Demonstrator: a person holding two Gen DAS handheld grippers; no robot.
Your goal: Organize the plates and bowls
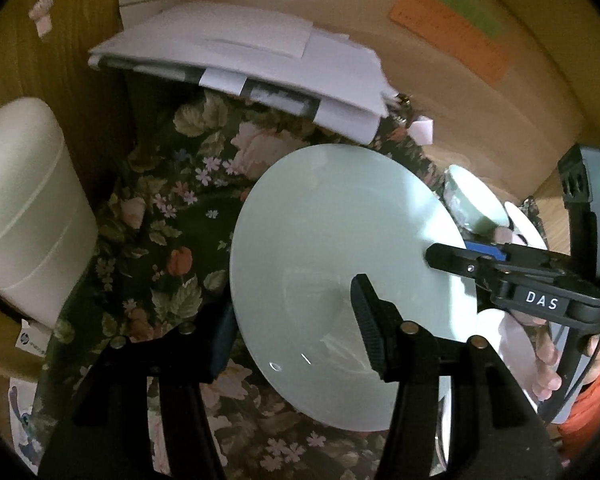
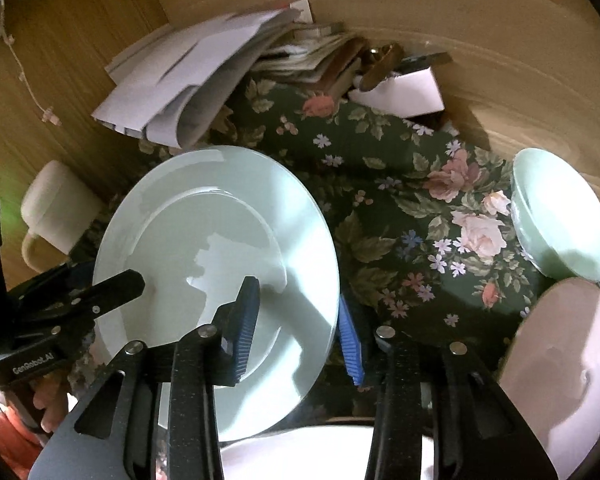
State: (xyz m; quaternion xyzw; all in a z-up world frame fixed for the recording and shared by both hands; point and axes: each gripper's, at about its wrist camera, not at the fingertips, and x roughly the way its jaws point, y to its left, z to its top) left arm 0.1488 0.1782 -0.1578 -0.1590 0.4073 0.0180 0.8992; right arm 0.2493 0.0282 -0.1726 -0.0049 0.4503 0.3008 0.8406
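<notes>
Floral cloth (image 2: 400,168) below; pale green plate (image 2: 220,264) tilted, clamped at opposite rim edges by left gripper (image 1: 296,320) and right gripper (image 2: 300,332). Two-handed lift step. Next: carry it level toward bowls (image 2: 560,216) beyond right gripper.

Pale green round ceramic plate (image 2: 220,264) sits tilted above the dark floral tablecloth (image 2: 400,200), stack of white papers (image 2: 188,80) behind it. Pale green ceramic bowl (image 2: 560,216) lies right of the plate, white ceramic mug (image 2: 56,212) left.
</notes>
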